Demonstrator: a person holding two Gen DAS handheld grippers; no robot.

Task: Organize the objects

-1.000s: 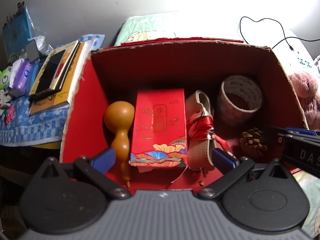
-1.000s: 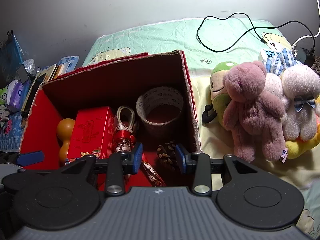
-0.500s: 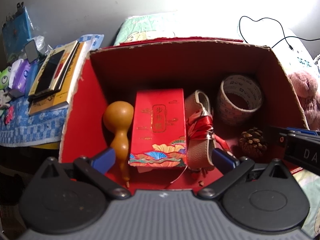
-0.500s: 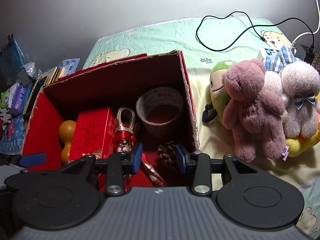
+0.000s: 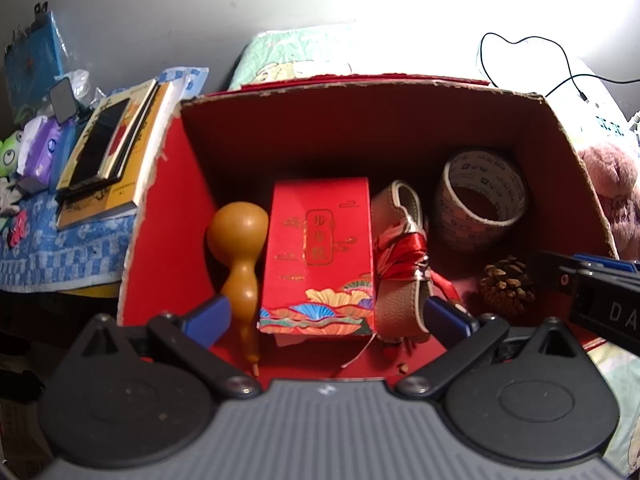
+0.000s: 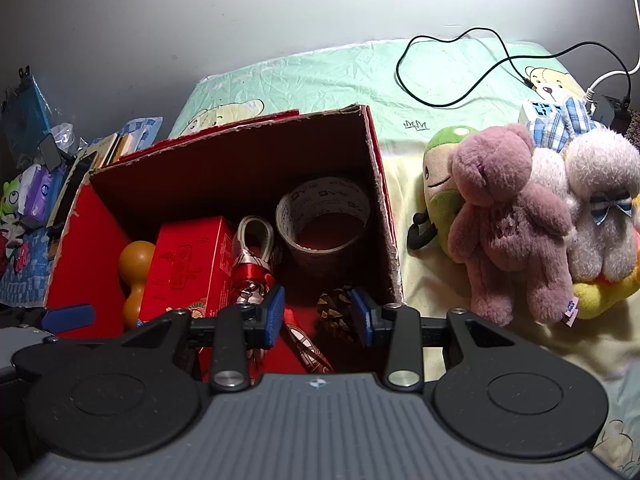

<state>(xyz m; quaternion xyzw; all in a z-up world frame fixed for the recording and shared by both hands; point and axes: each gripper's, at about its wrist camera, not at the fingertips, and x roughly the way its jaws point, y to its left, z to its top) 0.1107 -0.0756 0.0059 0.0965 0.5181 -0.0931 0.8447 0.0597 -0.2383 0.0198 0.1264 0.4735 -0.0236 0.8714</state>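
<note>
Almost nothing moves over the last second: your left gripper [image 5: 326, 314] stays put over the near edge of the red box [image 5: 160, 216], jaws wide and empty, and the contents don't shift. Your right gripper [image 6: 318, 316] drifts slightly, box sliding a touch right in its frame; its jaws stay part open, holding nothing, with the pine cone [image 6: 338, 314] seen between the pads low centre. I read that as a pause between picks, not progress: nothing new is in the box and neither gripper is committed to anything. Box contents, left view, left to right: gourd [image 5: 240, 248], red gift carton [image 5: 320, 256], tan strap with red ribbon [image 5: 402, 256], tape roll [image 5: 482, 200] upper right, pine cone lower right. View differences: the left view shows the carton's printed top and the gourd's whole length, plus books [image 5: 108, 152] on a blue cloth at upper left; the plush toys are cut off at its right edge. The right view shows what's still outside: plush toys [image 6: 520, 216] piled on the bed [image 6: 320, 76] in the right half, black cable [image 6: 460, 68] upper right. Likely next candidates, if they belong in the box.
</note>
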